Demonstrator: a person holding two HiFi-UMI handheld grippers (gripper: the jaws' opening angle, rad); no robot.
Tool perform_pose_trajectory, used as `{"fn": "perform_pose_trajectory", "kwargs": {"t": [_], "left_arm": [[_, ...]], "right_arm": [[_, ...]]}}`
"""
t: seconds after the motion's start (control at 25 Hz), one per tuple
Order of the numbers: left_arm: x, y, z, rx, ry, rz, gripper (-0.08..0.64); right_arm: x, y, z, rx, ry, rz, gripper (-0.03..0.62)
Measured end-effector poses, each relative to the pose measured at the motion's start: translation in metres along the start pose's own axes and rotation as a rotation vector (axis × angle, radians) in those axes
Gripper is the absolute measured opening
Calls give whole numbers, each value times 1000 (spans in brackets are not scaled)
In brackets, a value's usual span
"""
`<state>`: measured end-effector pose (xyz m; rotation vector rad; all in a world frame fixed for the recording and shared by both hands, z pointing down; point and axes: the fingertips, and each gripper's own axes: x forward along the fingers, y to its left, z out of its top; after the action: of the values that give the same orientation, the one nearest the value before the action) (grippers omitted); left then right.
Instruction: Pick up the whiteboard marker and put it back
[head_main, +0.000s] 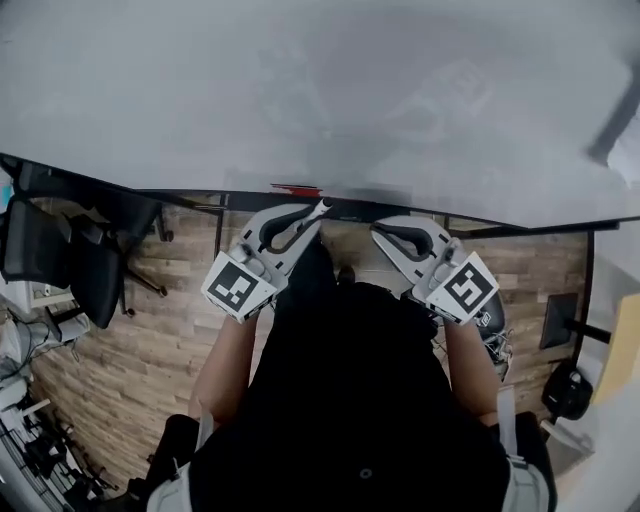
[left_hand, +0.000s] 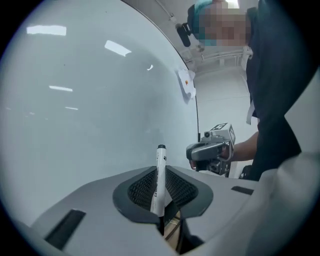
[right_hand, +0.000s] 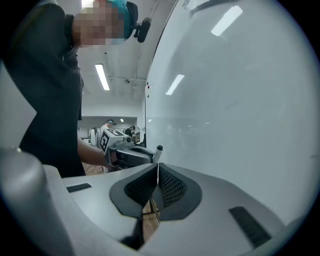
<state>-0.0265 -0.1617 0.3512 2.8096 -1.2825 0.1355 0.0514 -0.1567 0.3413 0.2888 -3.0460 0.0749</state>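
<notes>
Whiteboard marker (left_hand: 161, 159) stands pinched in the left gripper (left_hand: 162, 192), its lower end hidden; right gripper (right_hand: 158, 175) pressed together, empty.

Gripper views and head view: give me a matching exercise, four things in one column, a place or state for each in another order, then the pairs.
1 marker
2 right gripper
3 whiteboard
4 chair

A on the floor, at the head view's left
B clamped in the left gripper
C jaws together, empty
D in front of both grippers

Pairs: 1-B, 2-C, 3-D, 4-A
</notes>
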Motion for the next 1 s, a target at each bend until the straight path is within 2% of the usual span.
{"fn": "perform_pose_trajectory", "kwargs": {"t": [0.12,0.24,0.4,0.6,0.8,1.0], "left_arm": [[-16,5,22,-2,-26,22,67],[-20,-4,40,-20,-69,10,67],[-26,-11,61,-81,-159,-26,67],[-36,-8,70,-165,-240,-41,67],[-41,-2,73,-199,-270,-51,67],[-34,-5,71,-202,-255,-83,67]], "right_arm": [[2,1,9,-28,0,19,20],[-4,3,27,-37,-36,39,20],[2,10,43,-54,-73,76,20],[11,16,46,-59,-86,119,20],[15,12,48,-49,-99,129,20],[12,14,46,-42,-96,129,20]]}}
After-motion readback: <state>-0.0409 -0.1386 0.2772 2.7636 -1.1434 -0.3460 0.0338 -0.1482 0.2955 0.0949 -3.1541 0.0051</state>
